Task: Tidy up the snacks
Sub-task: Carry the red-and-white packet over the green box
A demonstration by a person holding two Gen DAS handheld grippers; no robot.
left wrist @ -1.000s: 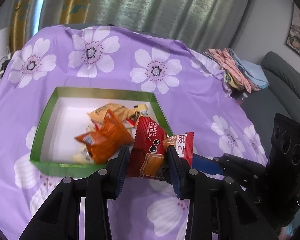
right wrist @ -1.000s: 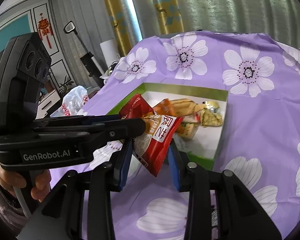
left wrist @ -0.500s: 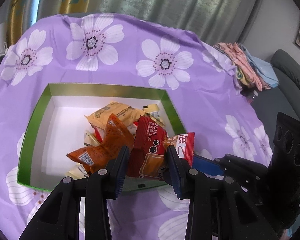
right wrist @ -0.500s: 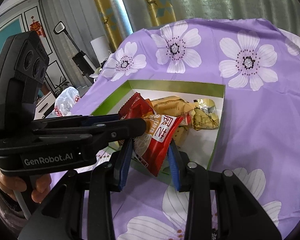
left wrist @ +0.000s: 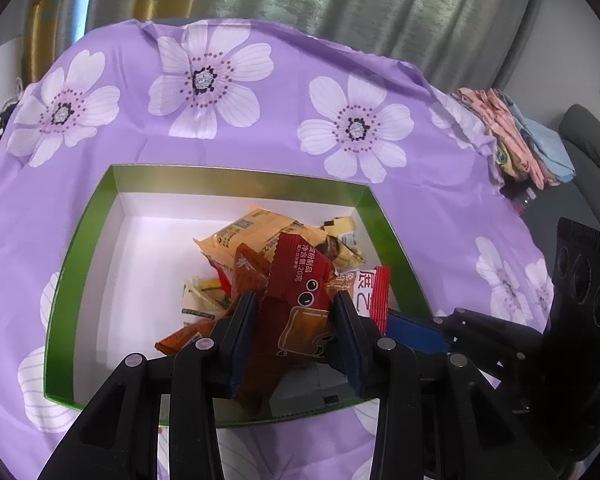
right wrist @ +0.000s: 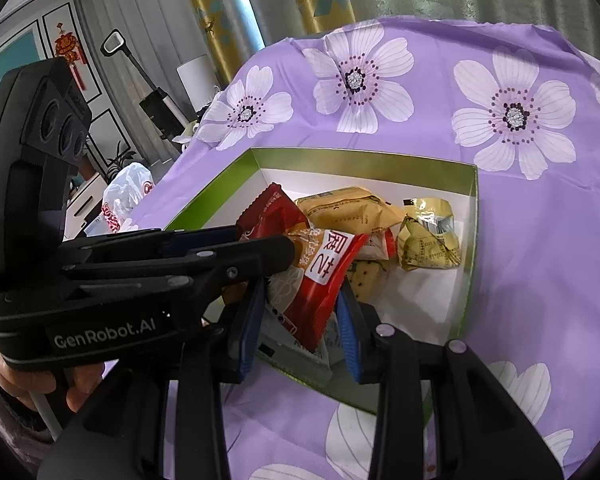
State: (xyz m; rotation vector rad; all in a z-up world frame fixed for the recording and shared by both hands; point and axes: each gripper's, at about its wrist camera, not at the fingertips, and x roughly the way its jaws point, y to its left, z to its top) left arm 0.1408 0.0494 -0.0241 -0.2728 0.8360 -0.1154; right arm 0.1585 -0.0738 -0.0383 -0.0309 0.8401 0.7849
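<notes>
Lower centre: left gripper clamped a dark red packet; right gripper clamped a red-and-white packet, above the green box.

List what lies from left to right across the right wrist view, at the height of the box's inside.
Left gripper → dark red packet it grips → tan snack packet → crumpled gold packet → box's right green wall → purple flowered cloth.

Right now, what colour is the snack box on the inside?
White inside, with green walls around the top. The left wrist view shows it best.
</notes>
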